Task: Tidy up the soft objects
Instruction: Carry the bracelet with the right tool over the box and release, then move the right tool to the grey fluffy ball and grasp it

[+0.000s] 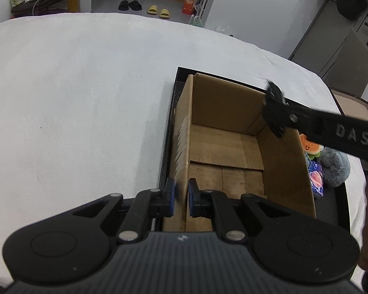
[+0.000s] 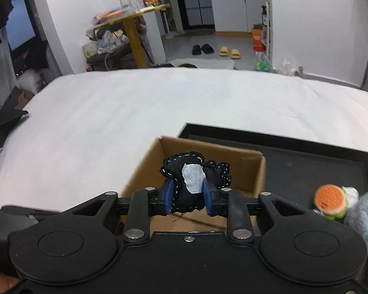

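An open cardboard box [image 1: 233, 147] stands in a black tray [image 1: 170, 132] on a white bed and nothing shows inside it. My left gripper [image 1: 181, 197] is shut on the box's near left wall, one blue pad on each side. My right gripper [image 2: 187, 196] is shut on a black soft toy [image 2: 191, 183] with white stitching and a white label, held above the box [image 2: 243, 169]. In the left wrist view that gripper [image 1: 276, 112] reaches in from the right over the box's far right corner.
A burger plush [image 2: 330, 201], a grey-blue plush [image 2: 363, 215] and a pink-and-blue packet [image 1: 316, 178] lie in the tray right of the box. The white bed cover [image 1: 85, 98] spreads left and ahead. Beyond the bed are slippers, a cluttered table and clothes.
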`<move>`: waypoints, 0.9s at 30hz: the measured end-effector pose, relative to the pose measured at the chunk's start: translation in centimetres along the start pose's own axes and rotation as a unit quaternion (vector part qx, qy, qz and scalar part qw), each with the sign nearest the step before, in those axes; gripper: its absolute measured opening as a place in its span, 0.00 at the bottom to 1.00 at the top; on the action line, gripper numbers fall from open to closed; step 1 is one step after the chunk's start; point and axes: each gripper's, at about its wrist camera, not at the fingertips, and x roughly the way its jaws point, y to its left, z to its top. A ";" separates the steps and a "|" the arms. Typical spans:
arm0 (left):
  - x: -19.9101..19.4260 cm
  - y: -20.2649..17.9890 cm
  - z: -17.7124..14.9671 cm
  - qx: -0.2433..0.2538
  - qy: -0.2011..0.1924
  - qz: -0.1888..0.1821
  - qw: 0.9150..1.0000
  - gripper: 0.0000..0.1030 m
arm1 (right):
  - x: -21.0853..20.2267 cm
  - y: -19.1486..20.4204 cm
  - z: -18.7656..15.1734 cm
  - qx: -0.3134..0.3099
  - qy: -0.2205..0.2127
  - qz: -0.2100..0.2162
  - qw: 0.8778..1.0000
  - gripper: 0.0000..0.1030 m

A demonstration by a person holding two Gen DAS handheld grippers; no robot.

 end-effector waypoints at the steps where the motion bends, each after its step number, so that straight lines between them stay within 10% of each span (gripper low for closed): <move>1: 0.0 0.0 0.1 0.000 0.001 -0.001 1.000 0.09 | 0.1 0.3 0.1 -0.002 -0.006 0.005 1.000 0.33; 5: 0.2 0.1 0.5 -0.007 0.005 -0.004 1.000 0.10 | 0.4 1.1 0.3 -0.019 -0.023 0.005 1.000 0.52; 27: 0.0 -1.6 0.9 0.004 0.012 0.025 1.000 0.17 | -2.1 -3.6 -0.6 0.050 -0.020 -0.026 0.998 0.52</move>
